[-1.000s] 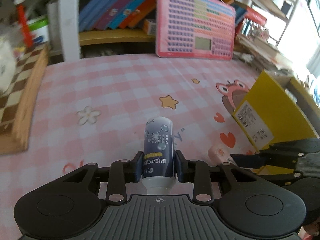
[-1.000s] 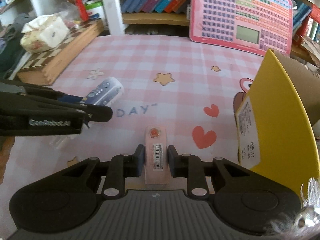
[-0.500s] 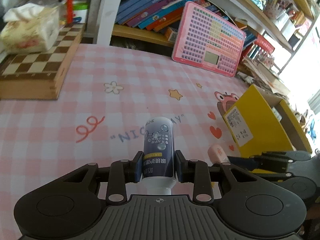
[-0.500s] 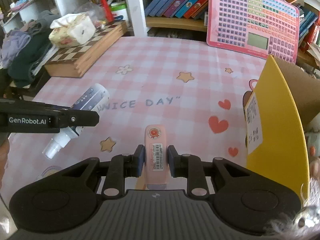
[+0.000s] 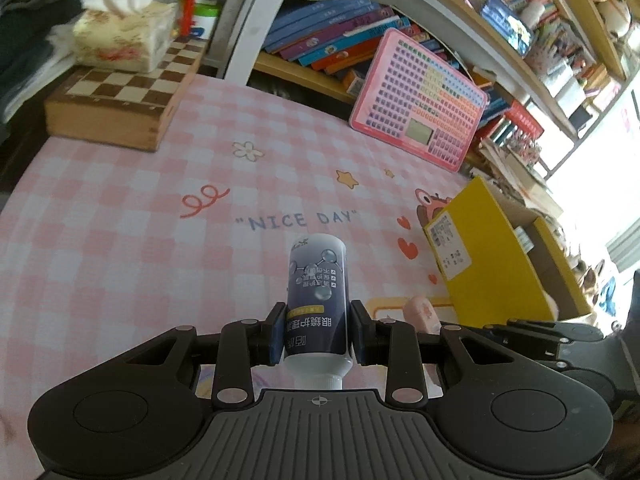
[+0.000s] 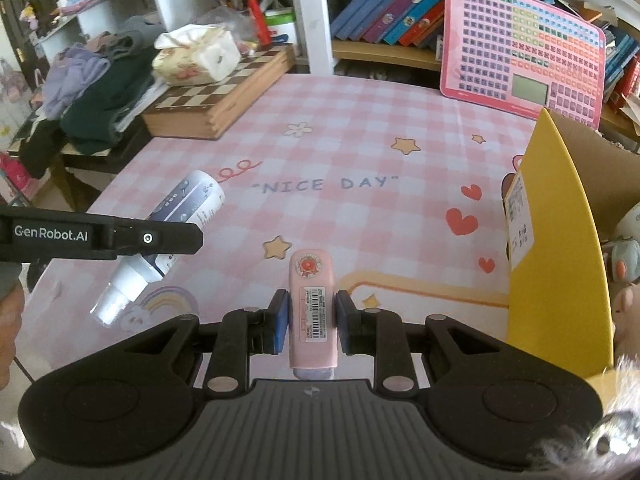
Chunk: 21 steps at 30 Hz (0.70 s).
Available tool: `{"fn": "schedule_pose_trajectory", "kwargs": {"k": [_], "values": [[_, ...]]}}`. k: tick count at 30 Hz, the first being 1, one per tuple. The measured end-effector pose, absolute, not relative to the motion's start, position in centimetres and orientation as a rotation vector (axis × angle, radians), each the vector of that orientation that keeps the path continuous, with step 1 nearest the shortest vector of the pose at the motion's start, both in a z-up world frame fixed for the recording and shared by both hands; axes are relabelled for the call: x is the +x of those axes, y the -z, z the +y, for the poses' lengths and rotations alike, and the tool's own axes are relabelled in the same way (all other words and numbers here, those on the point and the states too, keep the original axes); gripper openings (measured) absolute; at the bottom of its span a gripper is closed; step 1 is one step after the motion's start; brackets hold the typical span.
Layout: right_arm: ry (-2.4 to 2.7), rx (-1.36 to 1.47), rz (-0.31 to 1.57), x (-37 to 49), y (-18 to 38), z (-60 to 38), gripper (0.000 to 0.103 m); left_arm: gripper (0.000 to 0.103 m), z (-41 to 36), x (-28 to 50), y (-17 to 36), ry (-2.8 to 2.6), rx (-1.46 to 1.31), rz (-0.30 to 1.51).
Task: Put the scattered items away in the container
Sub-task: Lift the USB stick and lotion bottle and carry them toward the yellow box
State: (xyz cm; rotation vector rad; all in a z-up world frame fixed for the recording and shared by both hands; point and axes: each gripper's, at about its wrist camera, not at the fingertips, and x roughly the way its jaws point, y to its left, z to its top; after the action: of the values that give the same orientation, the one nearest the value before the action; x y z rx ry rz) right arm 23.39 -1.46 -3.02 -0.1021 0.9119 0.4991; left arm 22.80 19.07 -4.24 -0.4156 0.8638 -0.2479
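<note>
- Both grippers have lifted away from the pink checked tablecloth [image 5: 120,264] since a second ago, so more of it and the "NICE DAY" print now shows beneath them.
- Left gripper [image 5: 317,330] is clenched on the dark blue spray bottle with a white nozzle [image 5: 317,300]; its blue pads press the bottle's sides near the neck, the base pointing forward, away from the camera.
- Right gripper [image 6: 310,320] grasps the slim pink rectangular case with a barcode sticker [image 6: 312,308], pads on either long side, its far end sticking out past the fingertips.
- From the right wrist view the bottle hangs in the air at the left, above the cloth.
- Yellow cardboard box [image 6: 556,240] stands open at the right, just beside the pink case but apart from it.
</note>
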Motion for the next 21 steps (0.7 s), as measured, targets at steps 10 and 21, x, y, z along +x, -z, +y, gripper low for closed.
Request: {"fn": "schedule_pose_trajectory", "kwargs": {"k": [10, 21], "values": [[-0.523, -0.091, 0.887, 19.5, 1.2, -2.0, 0.023, 0.031, 19.4, 18.2, 2.4, 0.283, -0.485, 0.828], [-0.478, -0.083, 0.876, 14.6, 0.5, -3.0, 0.023, 0.031, 19.1, 14.1, 1.2, 0.342, -0.496, 0.807]]}}
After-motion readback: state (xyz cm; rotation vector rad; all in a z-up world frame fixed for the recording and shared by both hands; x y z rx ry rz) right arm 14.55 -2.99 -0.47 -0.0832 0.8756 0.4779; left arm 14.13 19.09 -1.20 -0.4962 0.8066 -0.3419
